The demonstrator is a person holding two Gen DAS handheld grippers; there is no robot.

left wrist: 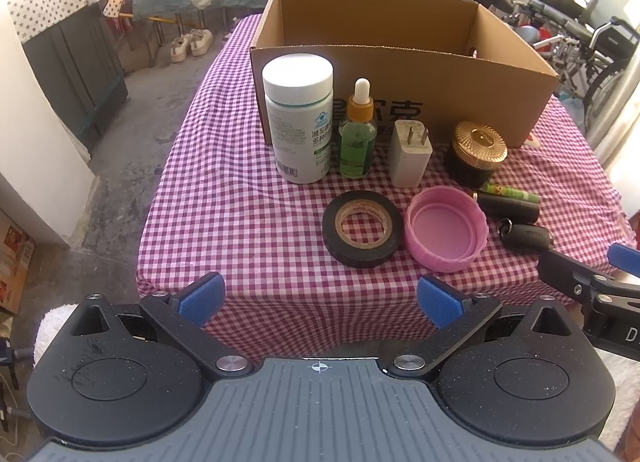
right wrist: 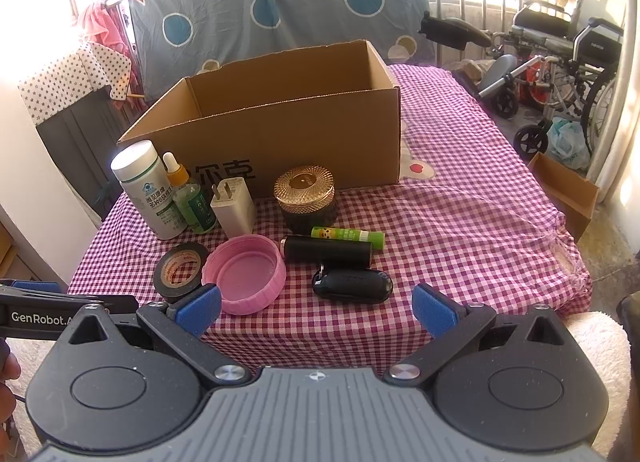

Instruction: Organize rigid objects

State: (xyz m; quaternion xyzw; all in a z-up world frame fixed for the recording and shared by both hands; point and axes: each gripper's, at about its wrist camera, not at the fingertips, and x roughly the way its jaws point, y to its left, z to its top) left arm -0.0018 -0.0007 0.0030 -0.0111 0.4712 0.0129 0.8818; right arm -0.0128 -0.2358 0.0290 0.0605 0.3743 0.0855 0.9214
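1. Nothing looks sorted yet: the part of the cardboard box [left wrist: 404,98] interior that shows is bare, though its floor is hidden behind the near wall, so I cannot be sure.
2. Every object sits on the checked bench [left wrist: 240,198] in front of the box. Right against its front wall stand the white pill bottle [left wrist: 299,118], the green dropper bottle [left wrist: 357,134], the white charger plug [left wrist: 411,153] and the gold-lidded jar [left wrist: 477,154].
3. Further from the box lie the black tape roll [left wrist: 362,228] and the pink lid [left wrist: 446,228], side by side and almost touching. To the jar's side of them lie the green tube [right wrist: 347,236], the black cylinder [right wrist: 328,251] and the car key fob [right wrist: 352,285].
4. So all nine pieces are left to move, in my judgement.
5. The left claw [left wrist: 320,299] hangs off the bench's near edge, level, pointing at the box, released and empty.
6. The right claw [right wrist: 317,309] hangs beside it, likewise spread wide and holding nothing, aimed at the key fob.
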